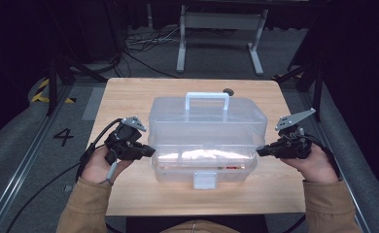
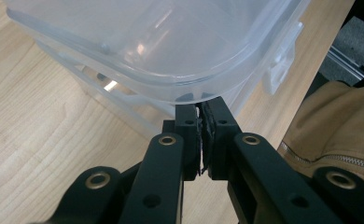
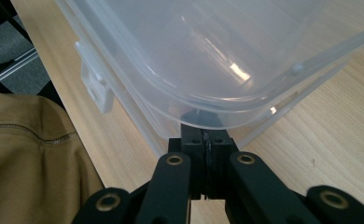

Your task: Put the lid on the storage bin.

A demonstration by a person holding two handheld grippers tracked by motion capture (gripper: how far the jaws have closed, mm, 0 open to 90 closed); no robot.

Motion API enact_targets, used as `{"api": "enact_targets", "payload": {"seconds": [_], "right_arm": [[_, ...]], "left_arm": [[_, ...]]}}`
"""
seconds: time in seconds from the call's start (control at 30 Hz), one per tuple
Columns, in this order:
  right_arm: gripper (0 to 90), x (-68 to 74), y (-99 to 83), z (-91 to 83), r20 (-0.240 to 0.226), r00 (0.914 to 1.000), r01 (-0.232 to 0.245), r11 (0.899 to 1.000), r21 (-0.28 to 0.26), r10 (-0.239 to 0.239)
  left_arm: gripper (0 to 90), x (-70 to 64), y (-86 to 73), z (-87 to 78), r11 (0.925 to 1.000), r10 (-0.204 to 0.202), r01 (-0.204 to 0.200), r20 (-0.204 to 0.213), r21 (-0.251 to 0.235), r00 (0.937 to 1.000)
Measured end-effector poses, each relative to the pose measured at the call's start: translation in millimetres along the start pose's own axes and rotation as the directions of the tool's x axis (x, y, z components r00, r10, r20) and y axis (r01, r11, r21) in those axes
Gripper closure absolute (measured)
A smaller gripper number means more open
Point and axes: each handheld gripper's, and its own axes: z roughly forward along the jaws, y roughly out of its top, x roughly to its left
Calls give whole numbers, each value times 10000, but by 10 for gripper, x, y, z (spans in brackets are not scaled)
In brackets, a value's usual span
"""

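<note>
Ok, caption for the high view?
Both grippers, left and right, shut, tips under the raised lid of a clear storage box.

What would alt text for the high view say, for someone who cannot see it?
A person seated at a wooden table presses two hand-held grippers, left gripper and right gripper, jaws together, against opposite sides of a clear plastic box with a handle on its lid.
</note>
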Motion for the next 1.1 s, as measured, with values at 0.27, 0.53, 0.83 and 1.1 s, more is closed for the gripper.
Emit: {"api": "enact_targets", "payload": {"seconds": [0.27, 0.53, 0.83, 1.1], "right_arm": [[894, 6, -8, 41, -69, 9999, 108, 9988, 473, -105], [894, 4, -22, 53, -152, 9998, 147, 9971, 740, -137], [894, 3, -30, 91, -227, 9996, 174, 9942, 1057, -151], [893, 2, -38, 121, -302, 9993, 245, 9911, 1312, -207]], "left_arm": [[866, 3, -12, 40, 9990, 180, -185, 110, 415, 9998], [866, 2, -19, 77, 9972, 175, -192, 236, 726, 9996], [866, -5, -21, 114, 9943, 225, -253, 277, 1040, 9994], [863, -10, -21, 144, 9901, 313, -354, 321, 1360, 9990]]}}
